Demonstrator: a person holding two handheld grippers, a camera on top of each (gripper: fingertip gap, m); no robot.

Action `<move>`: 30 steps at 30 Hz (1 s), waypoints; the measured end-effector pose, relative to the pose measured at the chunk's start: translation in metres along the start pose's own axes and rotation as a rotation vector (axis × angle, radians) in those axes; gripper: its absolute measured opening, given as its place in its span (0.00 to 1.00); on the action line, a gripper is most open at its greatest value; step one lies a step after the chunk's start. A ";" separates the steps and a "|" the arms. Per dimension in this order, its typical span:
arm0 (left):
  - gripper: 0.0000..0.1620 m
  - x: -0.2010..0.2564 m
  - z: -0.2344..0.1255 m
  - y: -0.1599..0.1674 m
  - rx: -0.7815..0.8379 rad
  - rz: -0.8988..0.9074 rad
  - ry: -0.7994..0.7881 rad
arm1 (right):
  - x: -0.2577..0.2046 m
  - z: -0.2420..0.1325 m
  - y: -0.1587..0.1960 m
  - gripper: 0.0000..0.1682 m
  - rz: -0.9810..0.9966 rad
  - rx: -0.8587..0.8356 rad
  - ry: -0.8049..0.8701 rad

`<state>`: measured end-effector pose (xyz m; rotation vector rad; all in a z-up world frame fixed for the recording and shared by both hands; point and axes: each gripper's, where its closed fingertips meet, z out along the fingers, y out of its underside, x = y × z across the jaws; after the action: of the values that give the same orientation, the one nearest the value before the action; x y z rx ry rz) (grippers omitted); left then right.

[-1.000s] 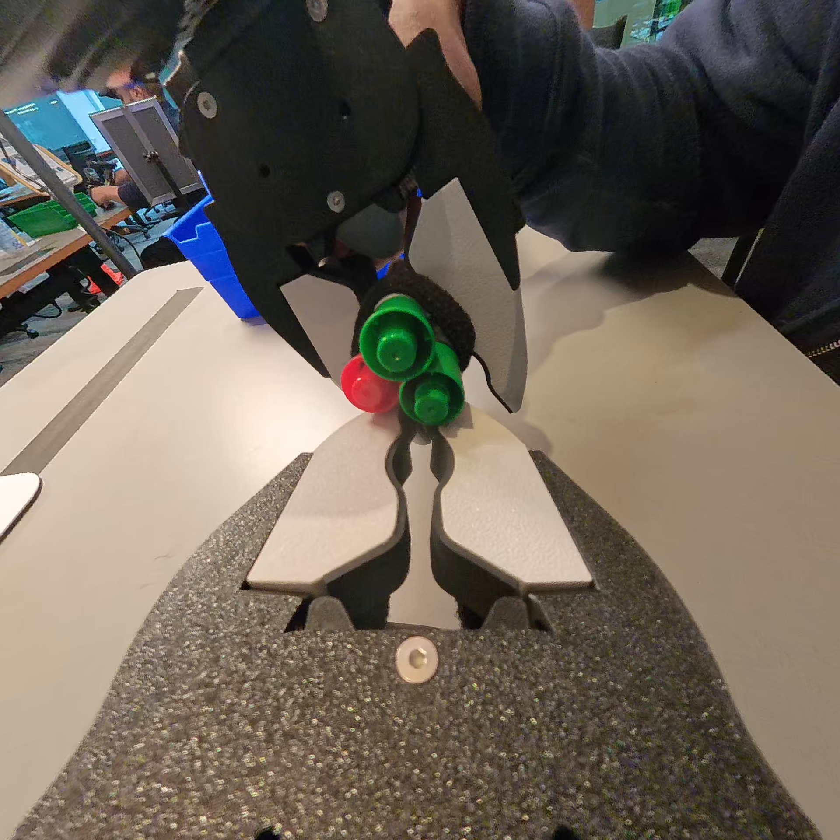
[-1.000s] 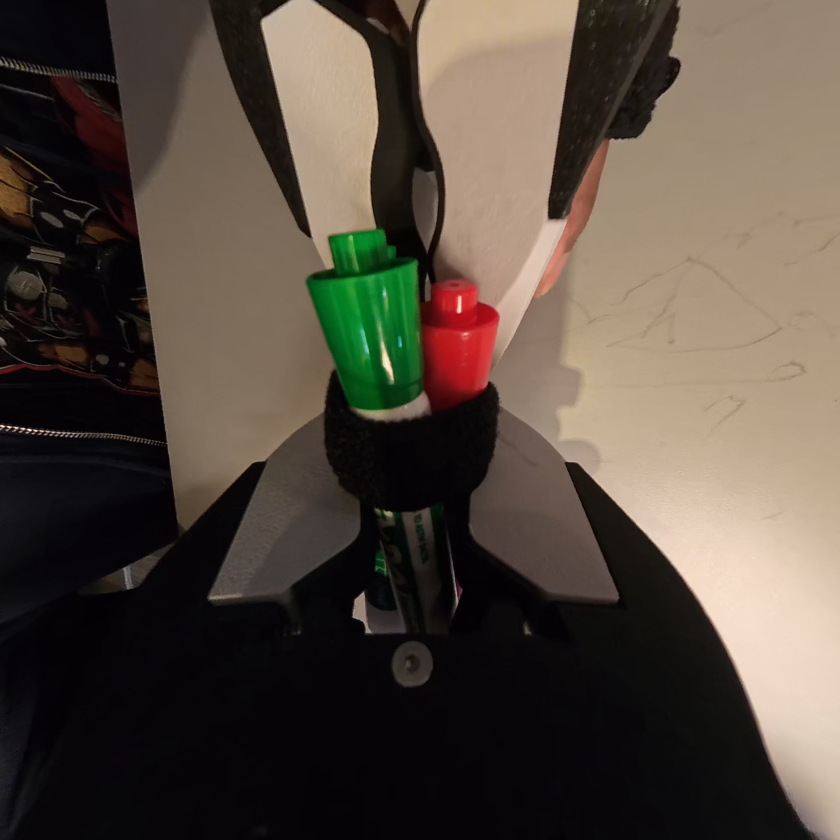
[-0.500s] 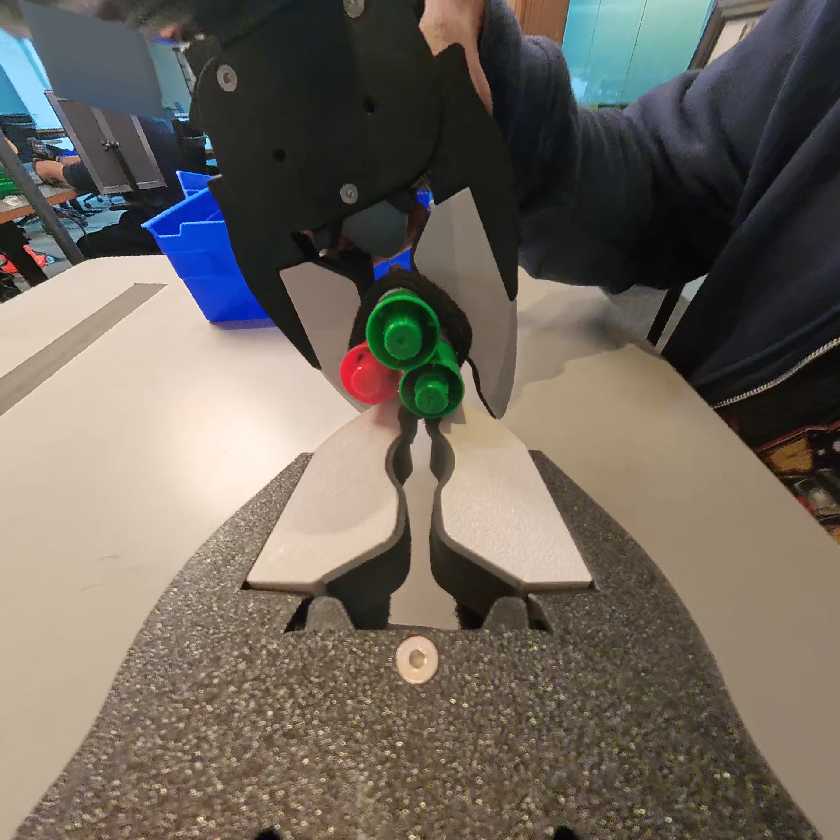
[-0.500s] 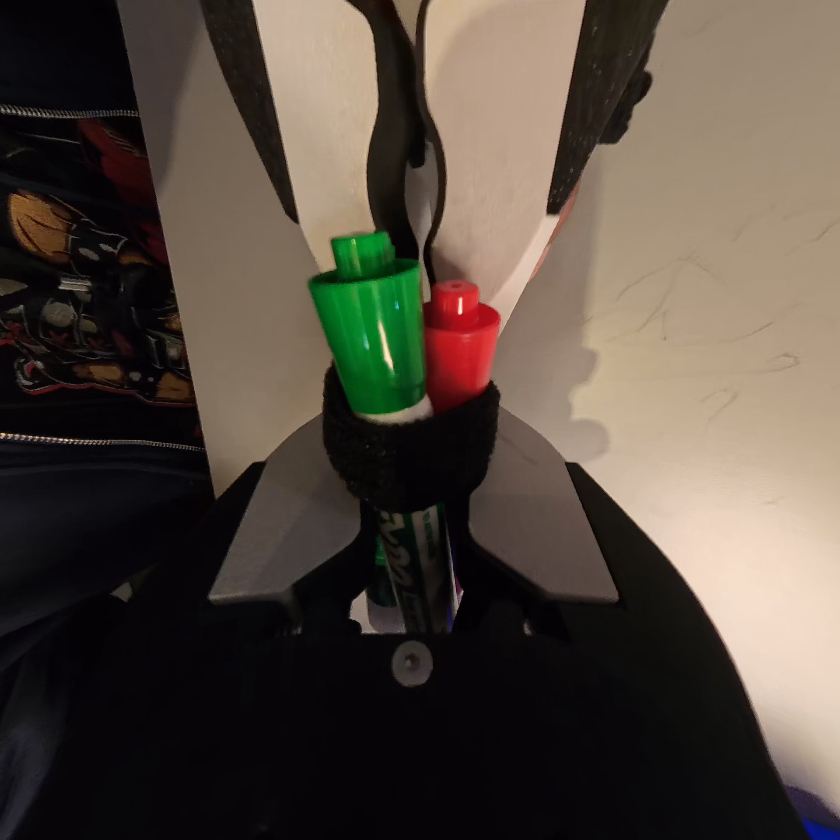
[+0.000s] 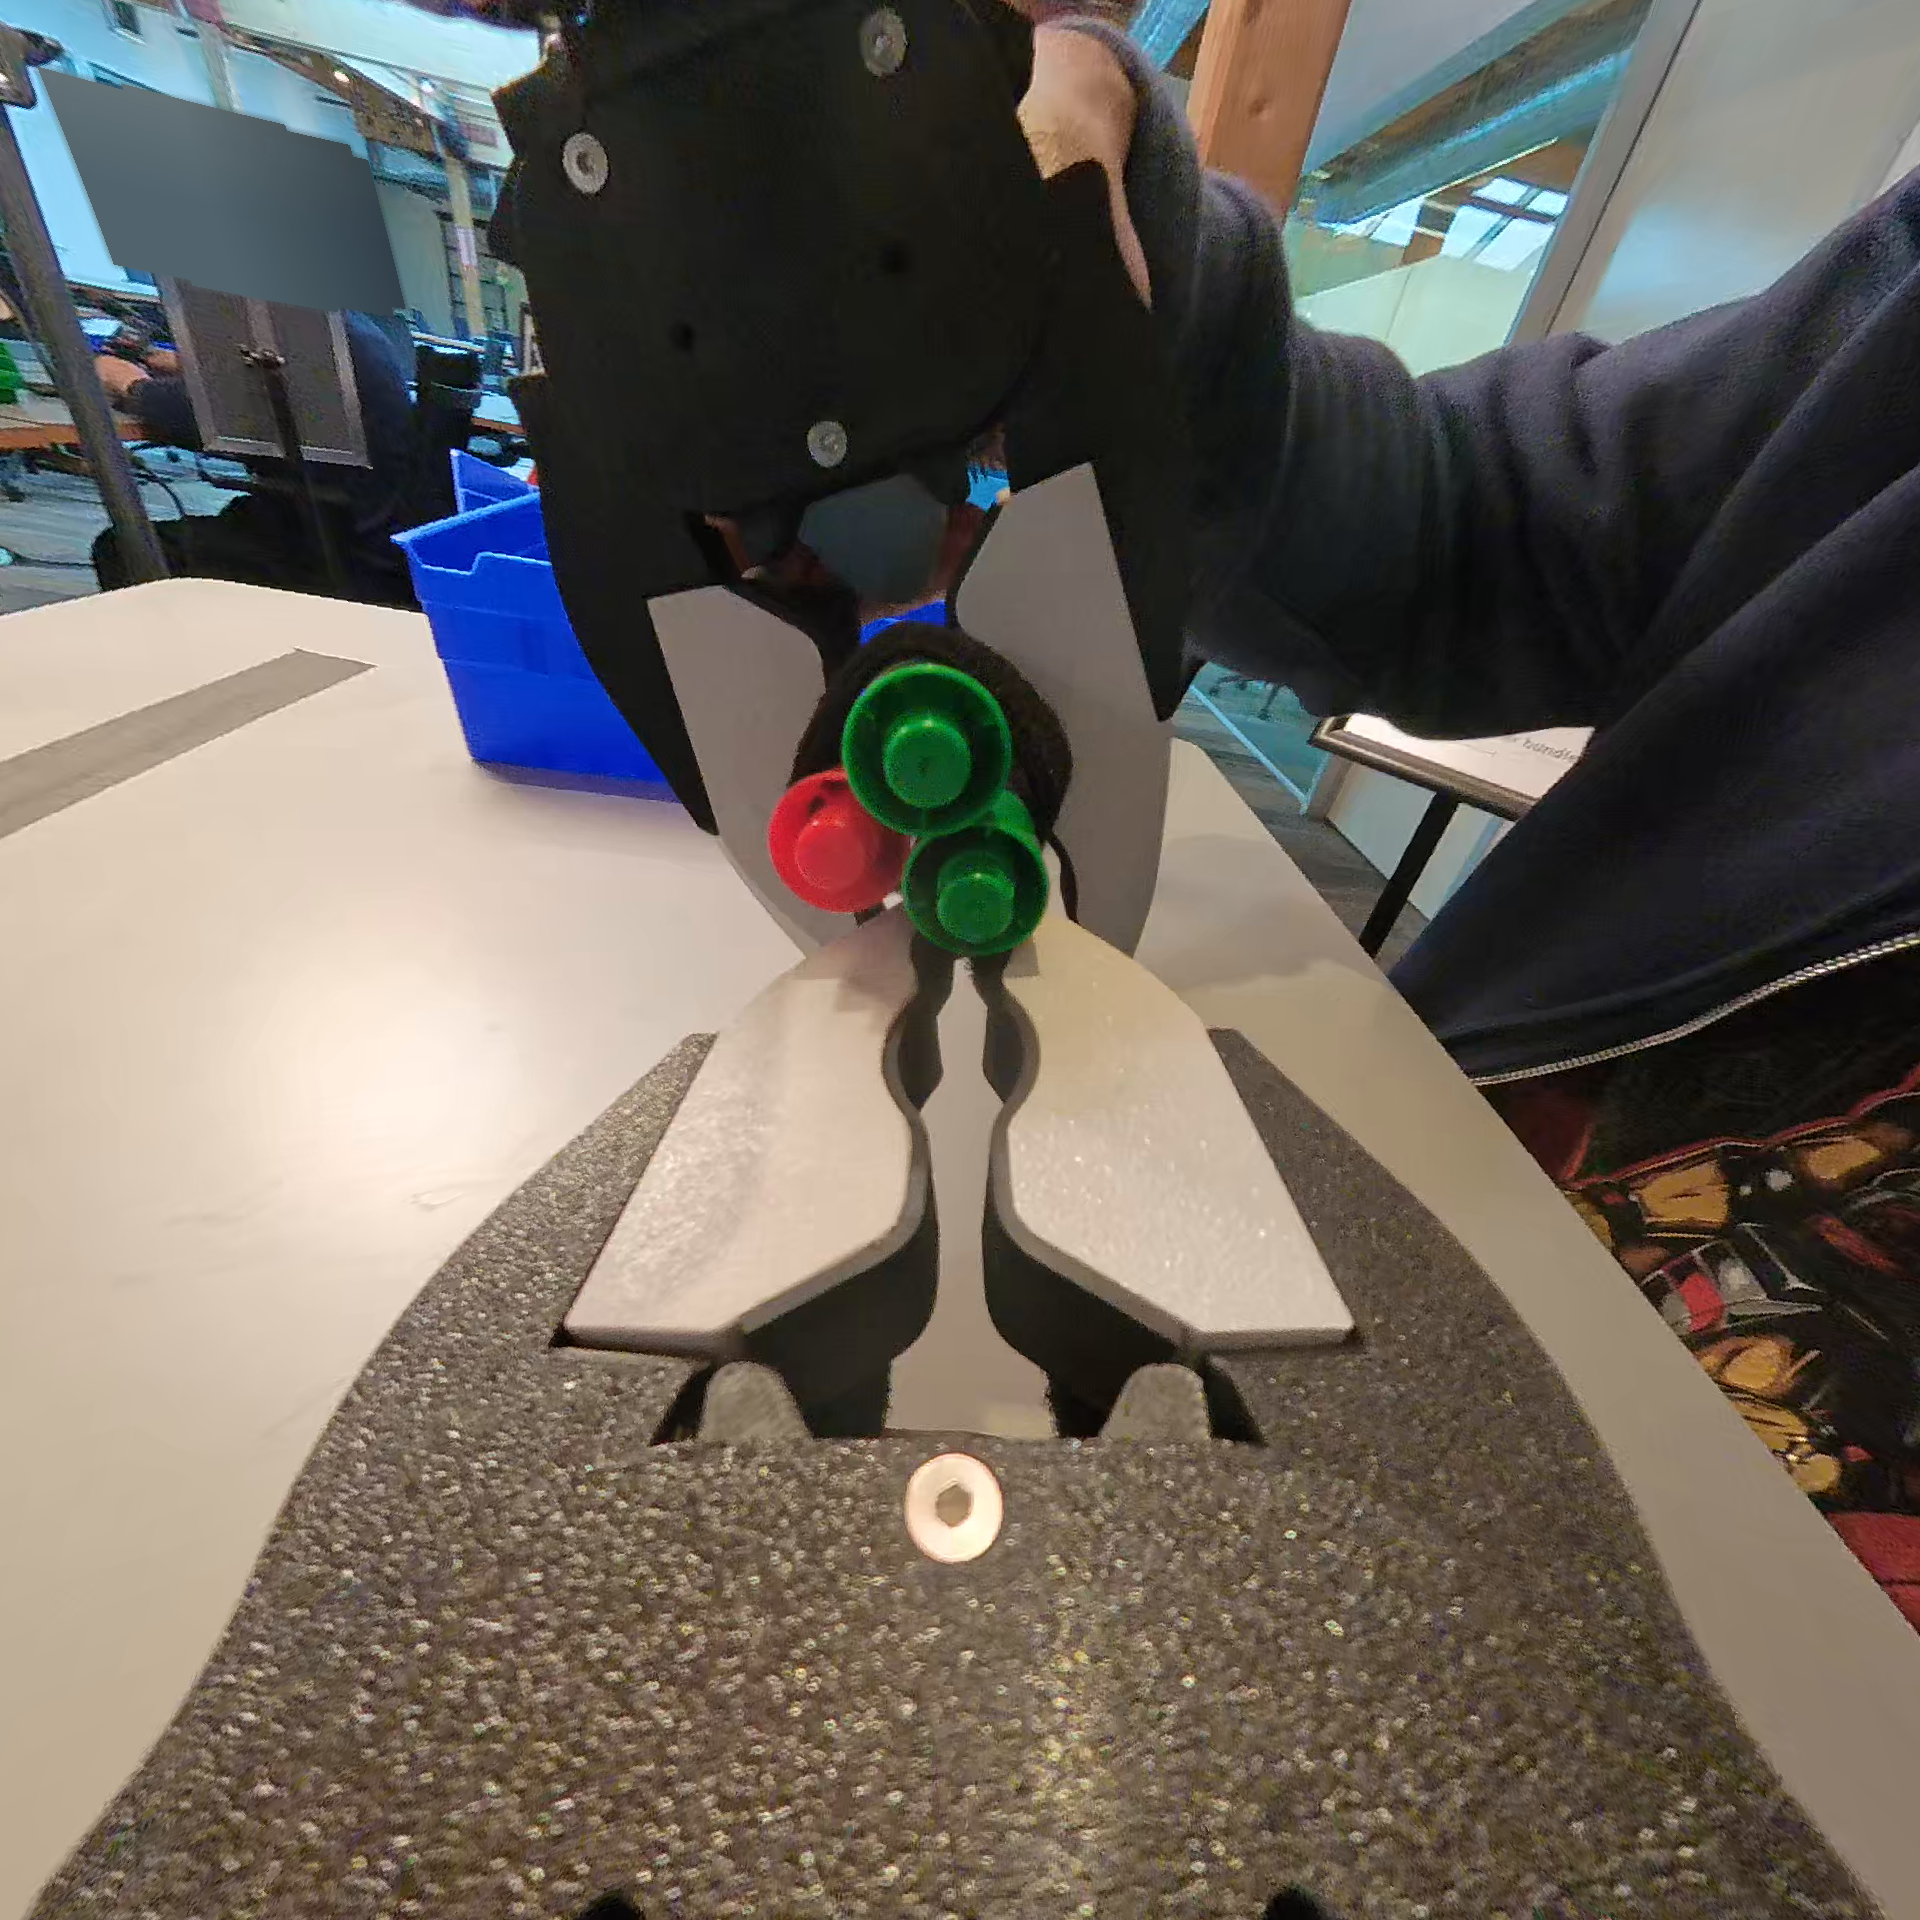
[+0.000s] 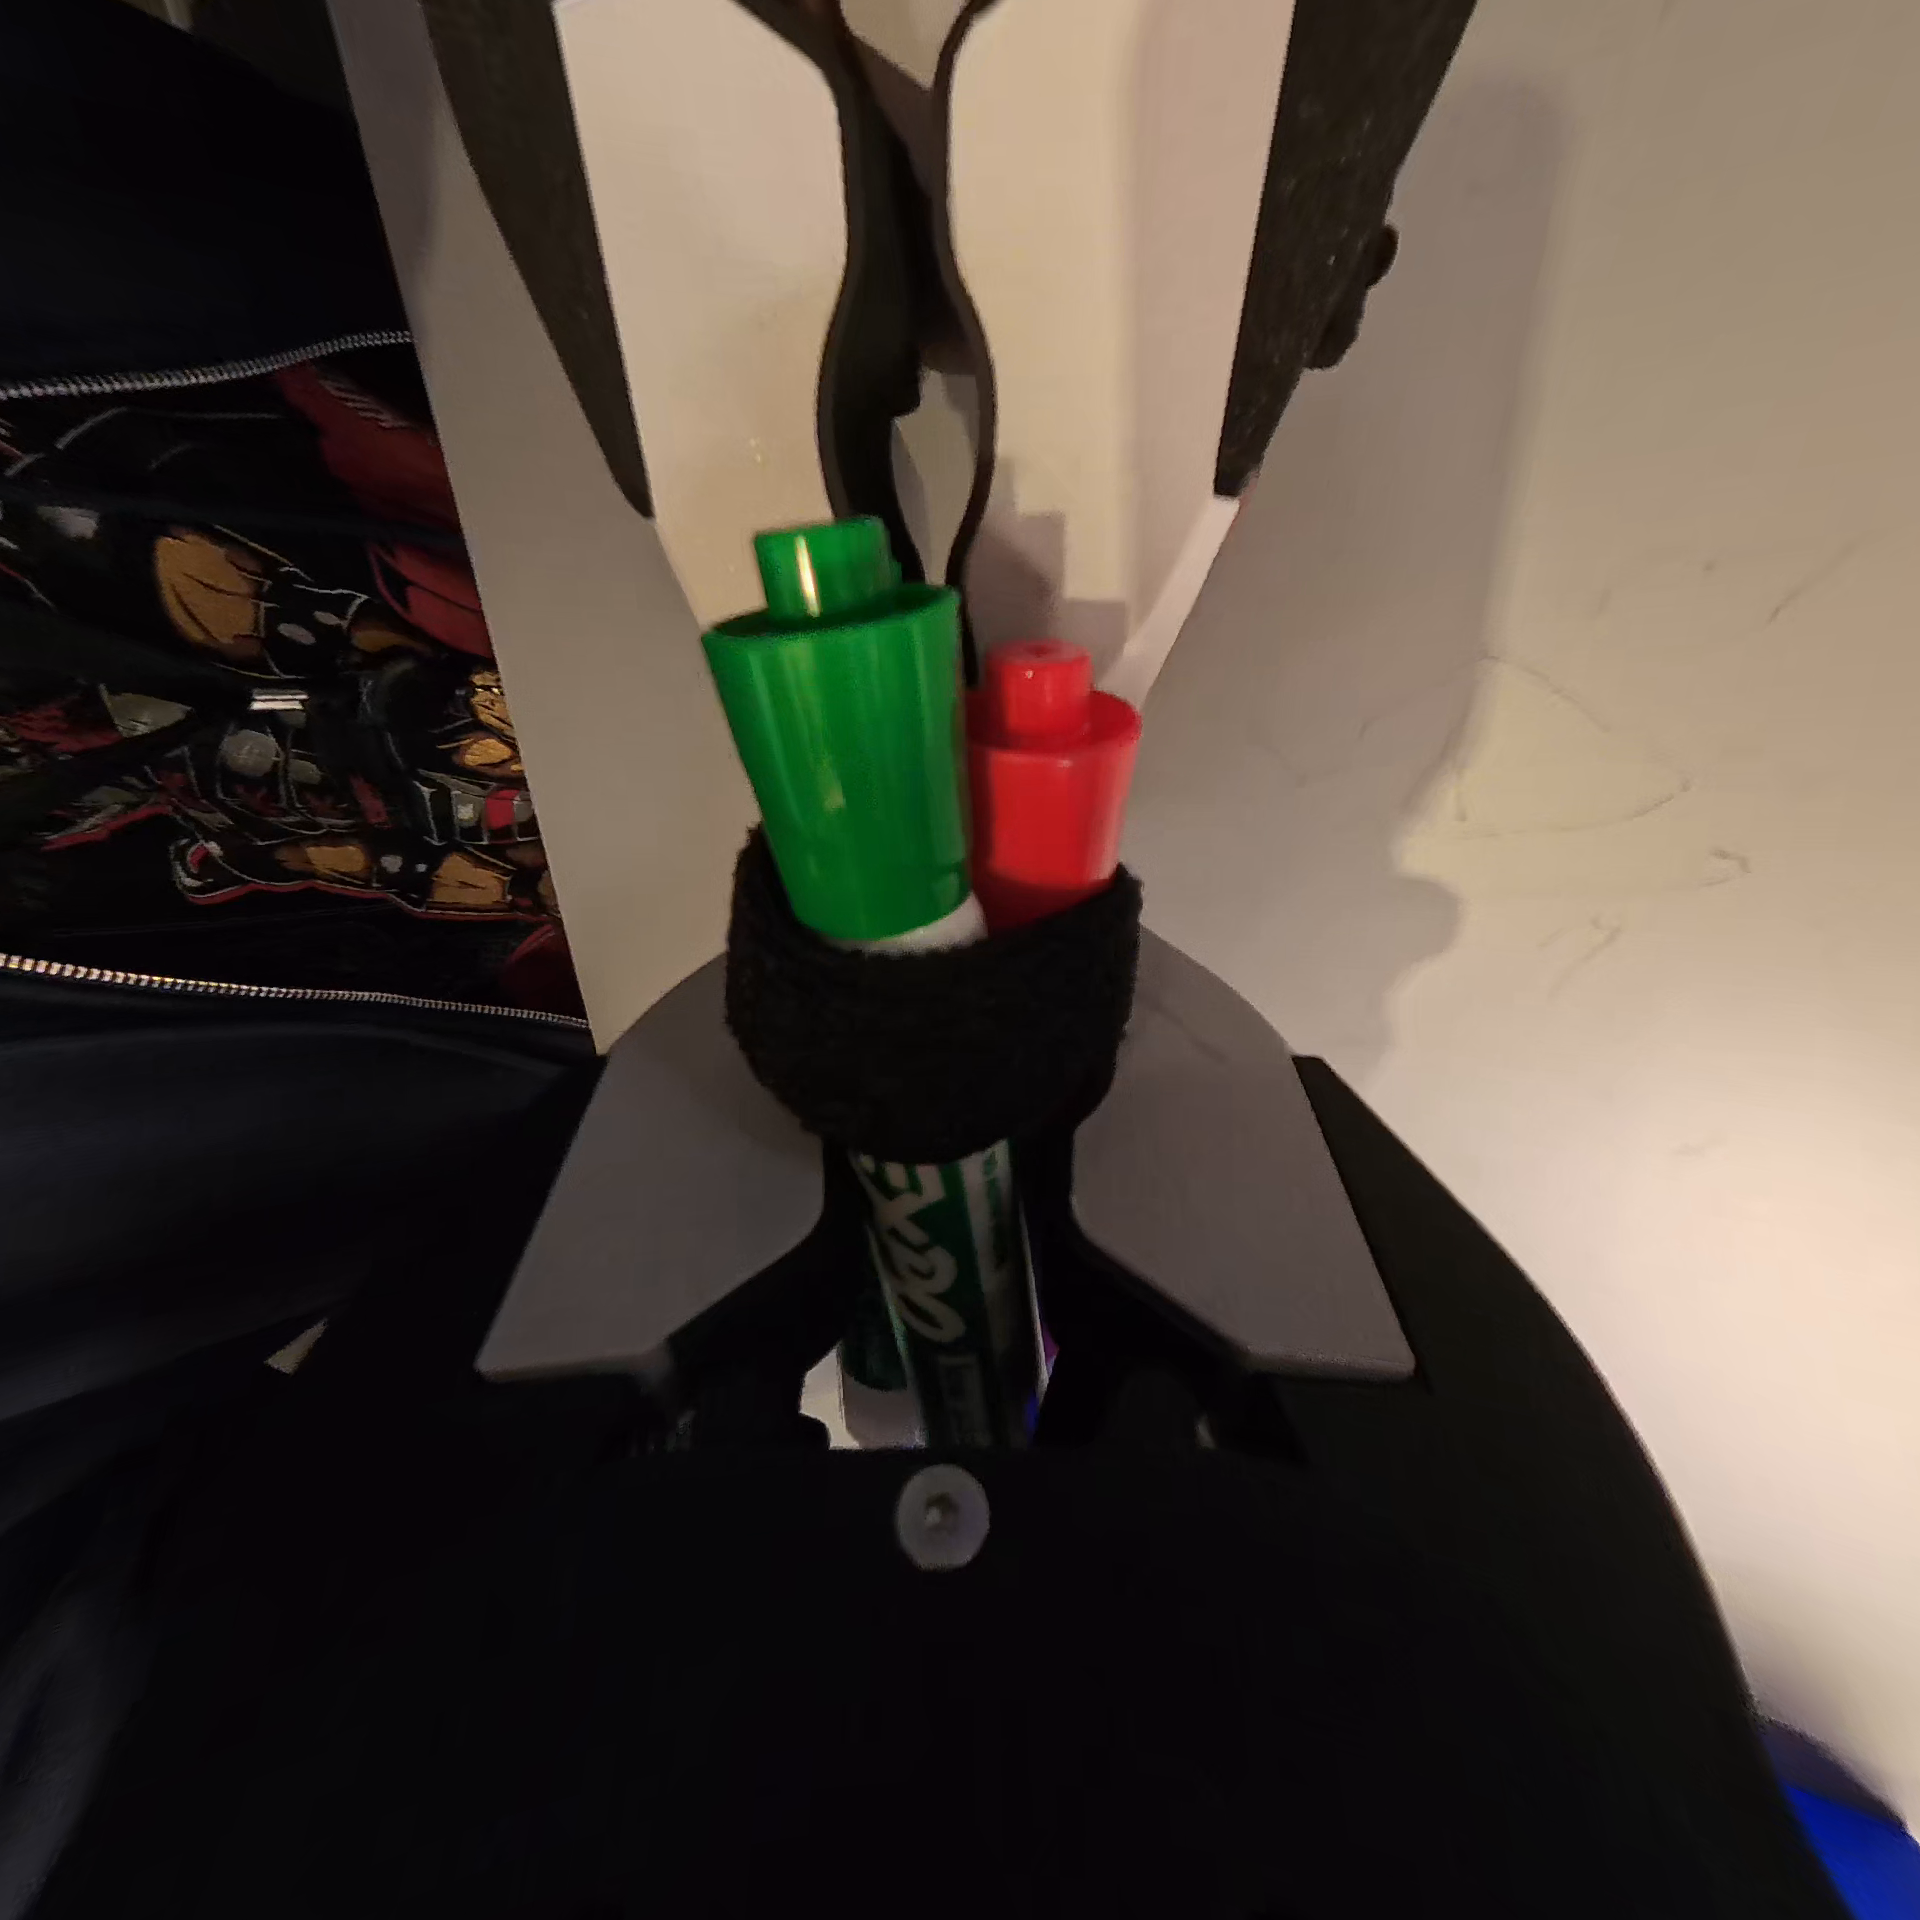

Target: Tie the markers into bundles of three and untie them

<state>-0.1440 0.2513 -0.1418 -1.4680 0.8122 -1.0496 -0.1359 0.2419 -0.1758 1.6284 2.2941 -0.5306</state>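
Both grippers higher off the table now, right fingers around banded markers, left fingers nearly closed.

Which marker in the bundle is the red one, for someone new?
Find the right gripper held above the grey table; it clamps a bundle wrapped in a black band. The red marker is the only non-green cap, lower left in the left wrist view.

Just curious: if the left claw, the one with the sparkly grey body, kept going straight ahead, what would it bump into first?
Probably the lower green plastic marker cap of the three-marker bundle held in the right claw. The left claw has its tips right under that cap; whether they already touch is unclear.
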 end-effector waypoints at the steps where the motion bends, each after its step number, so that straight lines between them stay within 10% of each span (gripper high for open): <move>1: 0.02 -0.001 -0.001 -0.001 0.002 0.002 -0.011 | 0.001 0.000 0.000 0.24 0.003 -0.012 0.013; 30: 0.02 0.003 -0.024 -0.030 0.277 -0.011 0.047 | -0.004 -0.021 -0.002 0.33 -0.030 -0.029 0.102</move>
<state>-0.1671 0.2440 -0.1113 -1.2180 0.6621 -1.1593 -0.1364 0.2473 -0.1553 1.6454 2.3905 -0.4285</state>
